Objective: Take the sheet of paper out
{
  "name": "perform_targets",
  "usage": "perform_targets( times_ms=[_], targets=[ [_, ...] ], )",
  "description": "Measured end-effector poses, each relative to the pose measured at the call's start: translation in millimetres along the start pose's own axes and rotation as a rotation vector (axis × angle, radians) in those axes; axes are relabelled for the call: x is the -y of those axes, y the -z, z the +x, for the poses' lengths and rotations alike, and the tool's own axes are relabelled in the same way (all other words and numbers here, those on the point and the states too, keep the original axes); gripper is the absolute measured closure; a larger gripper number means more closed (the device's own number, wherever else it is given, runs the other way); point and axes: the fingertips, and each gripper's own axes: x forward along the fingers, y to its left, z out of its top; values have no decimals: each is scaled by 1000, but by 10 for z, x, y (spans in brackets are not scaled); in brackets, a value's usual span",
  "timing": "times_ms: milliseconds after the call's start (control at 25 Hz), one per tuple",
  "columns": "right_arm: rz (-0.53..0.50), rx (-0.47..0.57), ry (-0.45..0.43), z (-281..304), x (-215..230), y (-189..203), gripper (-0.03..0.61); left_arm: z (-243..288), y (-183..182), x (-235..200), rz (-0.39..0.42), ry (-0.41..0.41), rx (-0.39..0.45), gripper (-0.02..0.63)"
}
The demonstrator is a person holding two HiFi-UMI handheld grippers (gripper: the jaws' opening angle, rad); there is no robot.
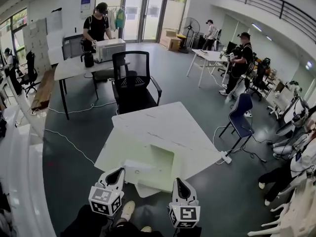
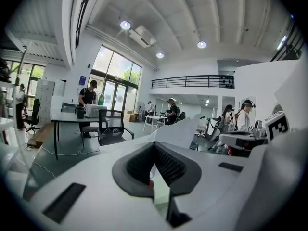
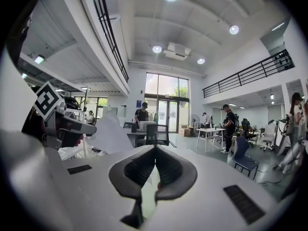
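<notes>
Head view: The left gripper [image 1: 118, 172] and right gripper [image 1: 178, 182] stand side by side at the near edge of a white marble-patterned table [image 1: 173, 122]. Each grips the near edge of a large pale greenish-white sheet of paper [image 1: 143, 154], which spreads out over the near part of the tabletop. Whether the sheet's far part rests on the top cannot be told. Beyond the table stands a black mesh office chair [image 1: 131, 85], and a blue chair [image 1: 242, 115] stands to the right. A white power strip [image 1: 226, 158] lies on the floor by the table's right corner. The person's pale shoe [image 1: 127, 210] shows between the grippers.

Left gripper view: The left gripper [image 2: 155, 150] has its dark ribbed jaws closed together, pinching the thin sheet [image 2: 185, 129], which rises ahead and to the right and partly screens the room. The other gripper's marker cube [image 2: 276, 124] shows at right.

Right gripper view: The right gripper [image 3: 155, 153] is likewise clamped shut on the sheet [image 3: 111, 134], which bulges up at left.
</notes>
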Motion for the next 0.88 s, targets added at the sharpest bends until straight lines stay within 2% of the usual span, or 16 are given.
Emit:
perform_targets(
  times_ms=[200,400,880],
  targets=[
    [8,32,-24,-497,-96,-17,561,-544,19,254,8,-26,42,591],
    [7,43,-45,-885,-142,-15,561,-899,96,531,26,-39,50,590],
    [4,54,-67,-1196,-177,5,561,-1122,221,898,66,-29,46,591]
  ],
)
